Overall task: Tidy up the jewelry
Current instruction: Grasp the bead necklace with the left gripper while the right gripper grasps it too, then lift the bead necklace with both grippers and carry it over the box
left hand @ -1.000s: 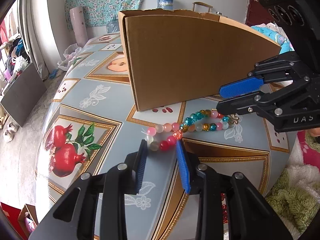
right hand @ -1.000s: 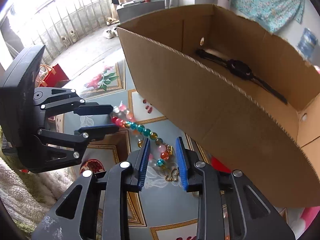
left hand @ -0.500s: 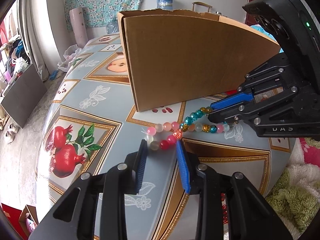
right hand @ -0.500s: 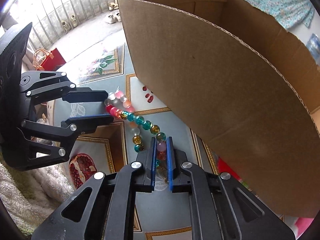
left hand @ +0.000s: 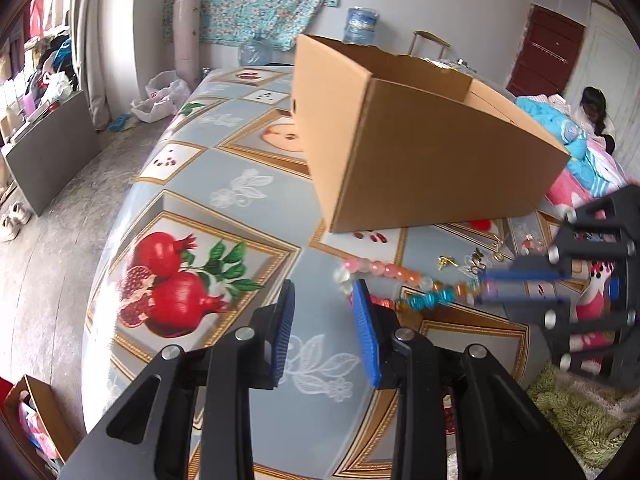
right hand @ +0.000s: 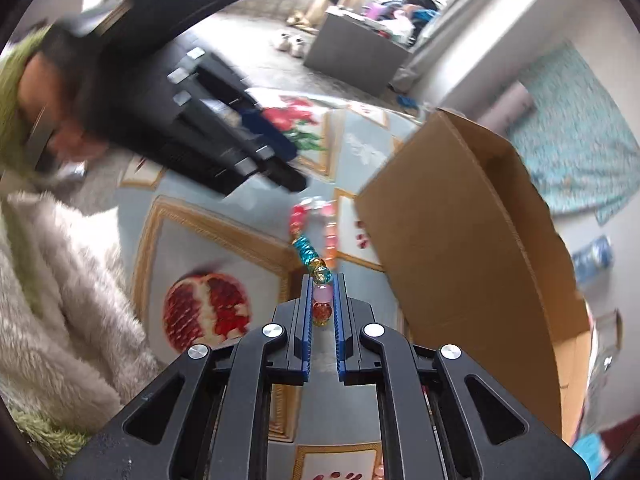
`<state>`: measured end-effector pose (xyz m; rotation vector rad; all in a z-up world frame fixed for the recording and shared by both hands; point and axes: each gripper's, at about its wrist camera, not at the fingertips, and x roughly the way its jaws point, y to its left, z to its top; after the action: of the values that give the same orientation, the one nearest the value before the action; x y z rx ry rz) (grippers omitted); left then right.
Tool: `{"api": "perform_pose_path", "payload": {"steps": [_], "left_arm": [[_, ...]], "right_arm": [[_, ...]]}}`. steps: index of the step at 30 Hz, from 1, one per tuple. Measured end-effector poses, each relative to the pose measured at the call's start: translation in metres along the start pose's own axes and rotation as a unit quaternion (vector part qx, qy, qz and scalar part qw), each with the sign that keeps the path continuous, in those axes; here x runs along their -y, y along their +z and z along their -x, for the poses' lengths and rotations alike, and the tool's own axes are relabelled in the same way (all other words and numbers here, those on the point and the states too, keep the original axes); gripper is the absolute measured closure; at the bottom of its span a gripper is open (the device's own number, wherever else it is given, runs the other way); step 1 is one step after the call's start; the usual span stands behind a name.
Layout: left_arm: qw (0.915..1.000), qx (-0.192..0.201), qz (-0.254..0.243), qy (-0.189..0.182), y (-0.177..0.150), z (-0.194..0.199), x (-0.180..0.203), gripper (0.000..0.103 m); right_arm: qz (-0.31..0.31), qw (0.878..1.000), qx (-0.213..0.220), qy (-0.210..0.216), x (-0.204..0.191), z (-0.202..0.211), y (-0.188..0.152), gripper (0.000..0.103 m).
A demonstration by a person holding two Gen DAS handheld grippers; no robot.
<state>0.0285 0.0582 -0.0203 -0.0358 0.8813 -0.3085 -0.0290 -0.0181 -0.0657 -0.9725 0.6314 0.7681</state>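
A bracelet of pink, orange, teal and gold beads (left hand: 400, 272) stretches across the patterned tablecloth (left hand: 224, 160). My right gripper (right hand: 323, 280) is shut on its gold and pink beads (right hand: 322, 292), and the rest trails ahead toward the box. In the left wrist view the right gripper (left hand: 520, 288) is blurred at the right edge. My left gripper (left hand: 322, 292) stands open with nothing between its pads, the bracelet's pink end just beyond its right finger. It shows blurred in the right wrist view (right hand: 294, 164). Small gold pieces (left hand: 446, 261) lie beside the bracelet.
An open cardboard box (left hand: 420, 152) stands on the table just behind the jewelry, also in the right wrist view (right hand: 460, 220). A white fleece blanket (right hand: 60, 280) and green fluffy cloth (left hand: 580, 420) lie at the table's near edge. A person (left hand: 596, 108) sits far right.
My right gripper shut on the bracelet, rolled, and drew it sideways away from the left gripper, pulling it out long. The left gripper drew back, staying open. Small gold pieces came into view.
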Motion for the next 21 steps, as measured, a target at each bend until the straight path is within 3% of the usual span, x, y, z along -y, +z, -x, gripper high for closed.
{"api": "perform_pose_path", "payload": {"steps": [3, 5, 10, 13, 16, 21], "left_arm": [[1.0, 0.001, 0.01, -0.002, 0.0, 0.002, -0.004, 0.074], [0.9999, 0.002, 0.013, -0.005, 0.0, 0.003, -0.003, 0.074], [0.9996, 0.003, 0.019, -0.018, 0.001, 0.005, -0.001, 0.074], [0.9993, 0.006, 0.025, -0.026, 0.002, 0.003, 0.001, 0.074], [0.9995, 0.006, 0.024, -0.021, 0.007, -0.003, 0.006, 0.074], [0.9994, -0.006, -0.027, 0.02, 0.015, -0.021, 0.022, 0.074]], "right_arm": [[0.031, 0.999, -0.008, 0.02, -0.017, -0.005, -0.003, 0.095], [0.026, 0.999, -0.01, 0.042, -0.02, -0.004, -0.002, 0.088], [-0.082, 0.988, -0.004, 0.129, -0.007, 0.002, -0.007, 0.075], [-0.199, 0.966, -0.001, 0.164, 0.019, 0.005, -0.018, 0.071], [-0.297, 0.941, -0.006, 0.163, 0.041, 0.003, -0.031, 0.071], [-0.389, 0.909, -0.014, 0.15, 0.055, -0.007, -0.044, 0.071]]}}
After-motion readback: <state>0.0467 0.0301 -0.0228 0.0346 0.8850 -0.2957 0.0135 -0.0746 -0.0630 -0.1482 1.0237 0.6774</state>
